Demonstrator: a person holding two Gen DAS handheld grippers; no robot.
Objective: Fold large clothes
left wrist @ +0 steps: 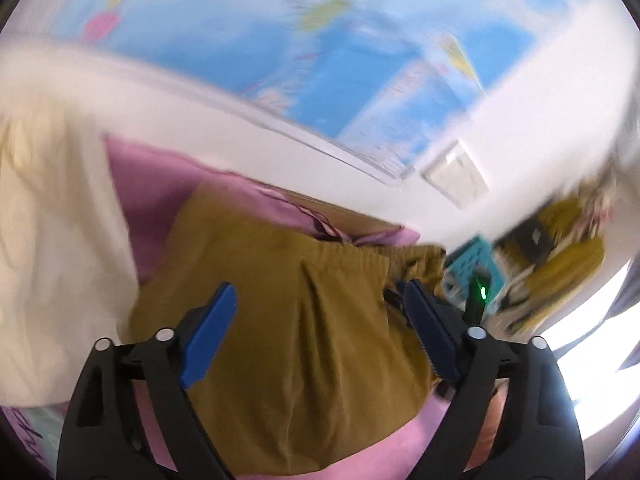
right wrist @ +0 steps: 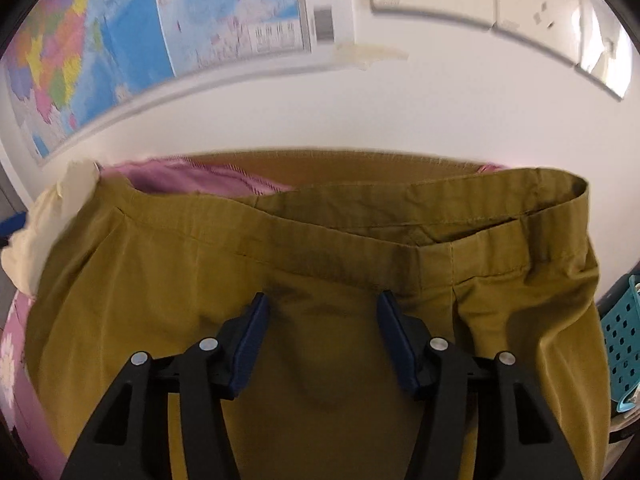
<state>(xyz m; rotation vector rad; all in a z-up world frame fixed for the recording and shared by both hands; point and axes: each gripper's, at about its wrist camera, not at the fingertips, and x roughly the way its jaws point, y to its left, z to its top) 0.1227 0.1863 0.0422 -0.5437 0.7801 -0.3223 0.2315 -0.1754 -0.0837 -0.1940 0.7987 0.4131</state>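
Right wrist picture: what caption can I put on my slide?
Open right gripper above mustard trousers lying on pink sheet.

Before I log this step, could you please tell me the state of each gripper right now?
Left gripper: open, holding nothing, above the mustard trousers.
Right gripper: open, holding nothing, near the trousers' waistband.

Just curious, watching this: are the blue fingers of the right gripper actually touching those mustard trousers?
Cannot tell. In the right wrist view the right gripper is open above the mustard trousers, nothing pinched between its fingers, but contact or gap isn't plain.
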